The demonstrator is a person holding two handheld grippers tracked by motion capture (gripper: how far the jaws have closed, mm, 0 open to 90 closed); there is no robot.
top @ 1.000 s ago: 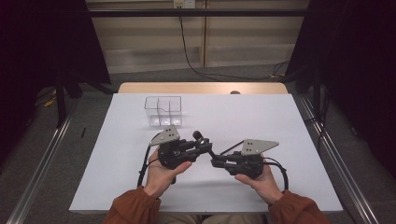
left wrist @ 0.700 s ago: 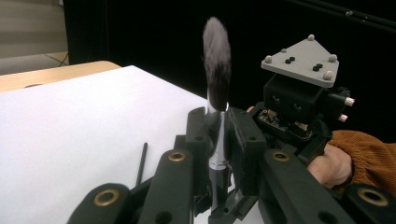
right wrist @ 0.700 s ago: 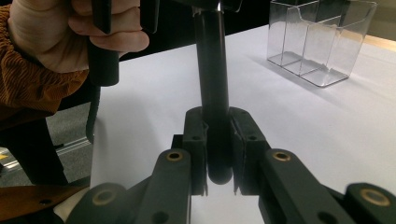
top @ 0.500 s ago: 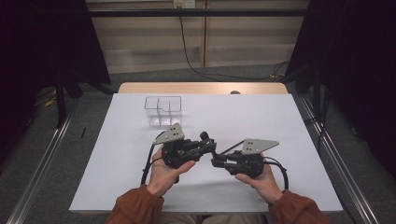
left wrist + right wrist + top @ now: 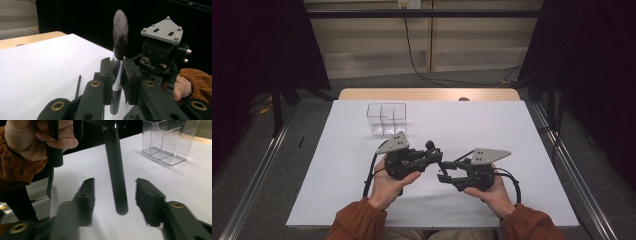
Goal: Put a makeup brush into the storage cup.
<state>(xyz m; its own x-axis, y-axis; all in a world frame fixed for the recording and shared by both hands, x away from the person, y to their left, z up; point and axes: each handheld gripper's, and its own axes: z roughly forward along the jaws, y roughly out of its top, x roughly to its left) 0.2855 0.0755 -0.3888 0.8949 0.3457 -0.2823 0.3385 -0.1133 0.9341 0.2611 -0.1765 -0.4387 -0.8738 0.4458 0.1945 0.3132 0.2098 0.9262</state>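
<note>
A makeup brush (image 5: 120, 32) with a dark fluffy head and a black handle (image 5: 116, 170) hangs over the white table sheet (image 5: 492, 125). My left gripper (image 5: 117, 72) is shut on its silver ferrule, head pointing up in the left gripper view. My right gripper (image 5: 115, 187) has just been opening. Its fingers (image 5: 86, 195) stand either side of the handle's lower end with a gap on each side, touching nothing. In the high view the left gripper (image 5: 434, 152) and right gripper (image 5: 443, 172) meet tip to tip at the table's near middle.
A clear plastic box (image 5: 386, 119) with compartments stands on the sheet behind the left hand, also the clear box (image 5: 170, 142) at upper right in the right gripper view. A thin dark stick (image 5: 78, 86) lies on the sheet. Metal rails run along both table sides.
The right gripper's jaws have spread apart from the brush handle. Both hands have kept their places, and the left gripper still holds the brush.
</note>
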